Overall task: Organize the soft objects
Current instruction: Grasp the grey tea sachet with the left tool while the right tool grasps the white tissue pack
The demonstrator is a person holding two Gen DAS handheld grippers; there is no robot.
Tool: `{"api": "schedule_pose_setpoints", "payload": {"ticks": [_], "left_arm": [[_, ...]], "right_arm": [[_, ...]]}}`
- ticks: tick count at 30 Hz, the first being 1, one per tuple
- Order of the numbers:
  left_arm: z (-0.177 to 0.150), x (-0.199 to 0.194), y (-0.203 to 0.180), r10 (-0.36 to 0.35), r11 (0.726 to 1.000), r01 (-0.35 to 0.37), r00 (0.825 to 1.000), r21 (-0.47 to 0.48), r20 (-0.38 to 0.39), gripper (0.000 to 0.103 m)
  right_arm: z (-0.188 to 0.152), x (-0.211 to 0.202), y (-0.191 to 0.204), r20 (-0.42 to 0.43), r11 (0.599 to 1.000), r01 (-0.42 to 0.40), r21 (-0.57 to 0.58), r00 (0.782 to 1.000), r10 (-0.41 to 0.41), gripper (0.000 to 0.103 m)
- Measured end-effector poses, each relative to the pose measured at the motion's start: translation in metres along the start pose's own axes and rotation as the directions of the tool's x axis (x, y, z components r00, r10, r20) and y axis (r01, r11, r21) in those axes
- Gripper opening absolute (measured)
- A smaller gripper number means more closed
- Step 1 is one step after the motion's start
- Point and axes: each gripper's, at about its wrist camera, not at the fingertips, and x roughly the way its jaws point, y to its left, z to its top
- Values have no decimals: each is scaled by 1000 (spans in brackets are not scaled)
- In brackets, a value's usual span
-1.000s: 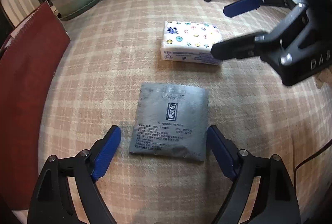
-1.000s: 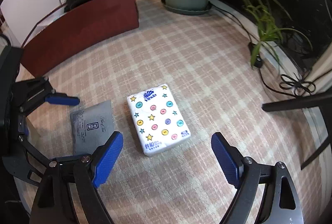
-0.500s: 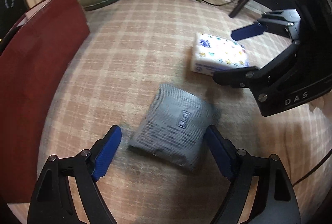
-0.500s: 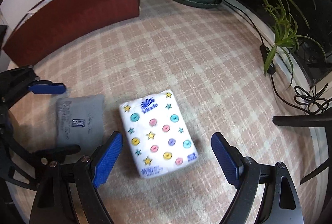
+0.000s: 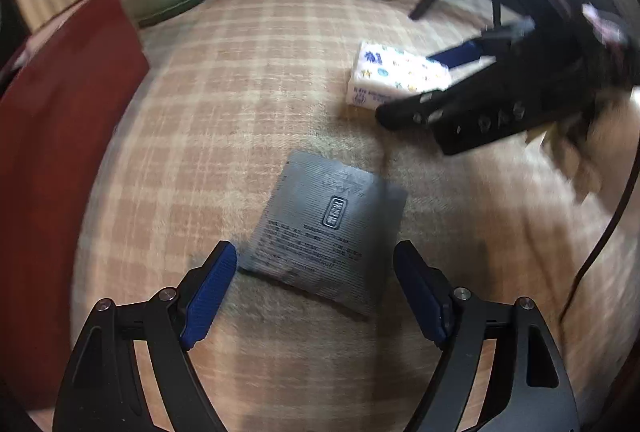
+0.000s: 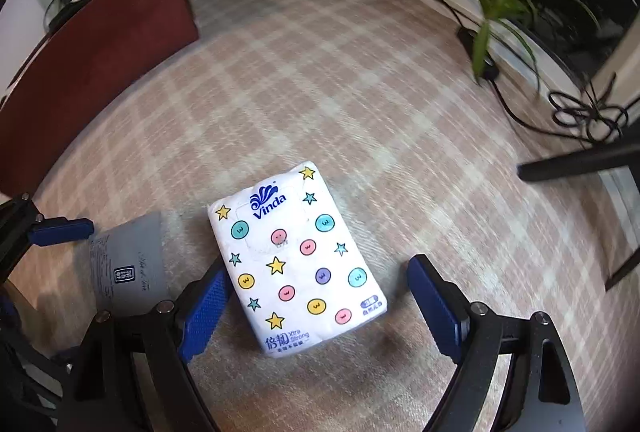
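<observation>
A white soft tissue pack (image 6: 296, 260) printed with coloured dots and stars lies flat on the beige checked worktop (image 6: 360, 104), between the spread, released right tool (image 6: 316, 306). The left tool (image 5: 314, 290) – also released – straddles a flat grey foil sachet (image 5: 326, 232). Only the left view shows the right tool's black body.

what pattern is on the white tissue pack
Coloured smiley dots and stars on the tissue pack; right wrist view.

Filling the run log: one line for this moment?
left tongs: open over grey packet | right tongs: open around tissue pack
</observation>
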Motion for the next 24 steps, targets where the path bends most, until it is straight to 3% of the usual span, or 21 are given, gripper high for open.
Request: {"api": "schedule_pose_setpoints", "payload": {"ticks": [5, 7, 10, 13, 17, 20, 24], "left_arm": [[5, 1, -7, 33, 992, -32, 999, 124, 1, 81], [11, 4, -4, 46, 993, -46, 999, 109, 6, 81], [21, 8, 7, 69, 998, -69, 998, 14, 6, 78], [22, 3, 12, 24, 1000, -24, 1000, -17, 19, 75], [20, 2, 5, -53, 994, 57, 997, 97, -48, 81], [21, 7, -2, 9, 980, 9, 996, 200, -85, 81], [28, 14, 2, 8, 970, 22, 993, 243, -120, 83]], "right_arm": [[-1, -1, -12, -14, 997, 8, 73, 1000, -7, 84], [-2, -2, -16, -17, 996, 10, 92, 1000, -8, 84], [-4, -2, -20, -25, 993, 15, 113, 1000, -12, 84], [-7, -3, -20, -28, 993, 3, 116, 1000, 0, 84], [-15, -9, -21, -24, 993, -9, 121, 1000, 12, 84], [-19, -10, -20, -20, 992, -12, 127, 1000, 15, 84], [-20, -14, -22, -18, 991, -20, 131, 1000, 23, 84]]}}
